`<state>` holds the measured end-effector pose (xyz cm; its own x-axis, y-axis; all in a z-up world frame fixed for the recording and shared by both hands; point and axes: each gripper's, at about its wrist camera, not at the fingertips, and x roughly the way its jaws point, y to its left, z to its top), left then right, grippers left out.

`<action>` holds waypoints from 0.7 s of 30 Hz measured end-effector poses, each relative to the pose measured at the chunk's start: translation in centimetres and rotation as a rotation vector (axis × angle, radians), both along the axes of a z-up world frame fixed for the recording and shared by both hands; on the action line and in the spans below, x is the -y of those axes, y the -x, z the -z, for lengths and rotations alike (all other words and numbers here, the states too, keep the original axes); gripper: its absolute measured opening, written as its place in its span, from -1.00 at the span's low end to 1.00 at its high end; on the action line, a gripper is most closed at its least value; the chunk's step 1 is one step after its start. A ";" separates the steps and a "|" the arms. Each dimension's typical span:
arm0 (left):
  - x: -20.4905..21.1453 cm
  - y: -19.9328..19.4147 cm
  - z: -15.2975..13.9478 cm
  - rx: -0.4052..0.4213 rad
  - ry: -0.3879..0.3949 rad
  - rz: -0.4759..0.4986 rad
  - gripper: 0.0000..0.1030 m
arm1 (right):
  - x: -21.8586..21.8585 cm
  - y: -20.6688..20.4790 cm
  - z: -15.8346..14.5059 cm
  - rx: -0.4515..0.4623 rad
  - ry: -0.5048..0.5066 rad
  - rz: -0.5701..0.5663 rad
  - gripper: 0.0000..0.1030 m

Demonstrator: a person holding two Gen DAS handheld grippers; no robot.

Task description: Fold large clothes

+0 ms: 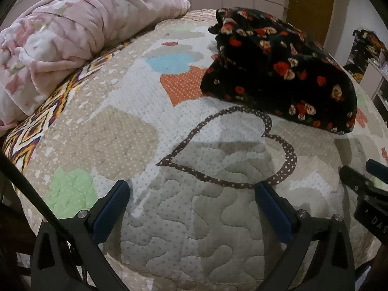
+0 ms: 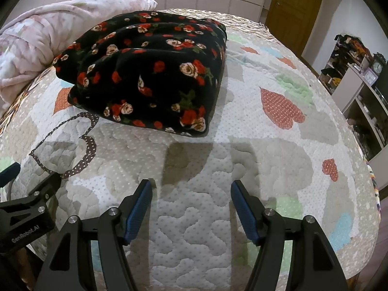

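1. Presently, we find both grippers empty: the left gripper (image 1: pixel 191 189) and the right gripper (image 2: pixel 191 189) each stand with jaws spread wide over bare quilt, nothing between the pads.
2. We judge this spacing deliberate. Both tools hang near the quilted bedspread's (image 2: pixel 278 131) near edge, side by side and angled downward, clear of the garment, which suggests a stand-off posture, not an engagement.
3. The floral garment (image 2: pixel 150 72) lies toward the middle of the bed, beyond the tongs and well apart from them; in the left view it (image 1: pixel 278 70) sits toward the far right part of the bedspread.
4. It lies as a compact, stacked bundle with rounded folded edges facing the near edge, several layers visible. We judge the folding largely done.
5. The fabric is black, thick and plush, printed with red and cream roses; it holds its bulk and appears soft.
6. A pink blanket (image 1: pixel 72 31) lies heaped along the far left edge, just beside the garment in the right view; whether they touch we cannot tell.
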<state>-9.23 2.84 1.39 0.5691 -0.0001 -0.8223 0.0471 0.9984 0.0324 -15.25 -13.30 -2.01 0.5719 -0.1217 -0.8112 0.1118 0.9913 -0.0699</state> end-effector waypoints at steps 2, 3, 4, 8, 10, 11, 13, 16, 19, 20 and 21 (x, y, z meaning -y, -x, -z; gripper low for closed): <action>0.0 0.1 -0.3 0.007 -0.004 -0.005 1.00 | -0.1 0.1 -0.1 0.003 0.001 -0.002 0.39; -0.1 0.2 -0.4 0.011 -0.004 -0.007 1.00 | -0.1 0.1 -0.2 0.004 0.001 -0.002 0.39; -0.1 0.3 -0.7 0.018 -0.002 -0.009 1.00 | -0.2 0.1 -0.2 0.005 0.003 -0.004 0.39; -0.1 0.8 -1.7 0.056 -0.008 -0.013 1.00 | -0.2 0.2 -0.2 0.007 0.008 -0.006 0.39; -0.1 1.0 -2.1 0.070 -0.012 -0.013 1.00 | -0.2 0.2 -0.3 0.008 0.011 -0.008 0.39; 0.0 1.2 -2.3 0.076 -0.014 -0.013 1.00 | -0.3 0.2 -0.3 0.008 0.012 -0.009 0.39; 0.1 1.2 -2.5 0.081 -0.014 -0.010 1.00 | -0.4 0.3 -0.3 0.011 0.016 -0.011 0.39; 0.0 1.3 -2.7 0.083 -0.008 -0.008 1.00 | -0.4 0.4 -0.4 0.015 0.018 -0.011 0.39; 0.0 1.4 -2.7 0.081 -0.007 -0.014 1.00 | -0.2 0.4 -0.5 0.023 0.018 -0.005 0.39; -0.1 1.3 -2.7 0.080 -0.007 -0.017 1.00 | -0.1 0.4 -0.5 0.028 0.020 0.000 0.39; -0.3 1.3 -2.7 0.077 -0.011 -0.025 1.00 | 0.0 0.4 -0.5 0.033 0.024 0.008 0.39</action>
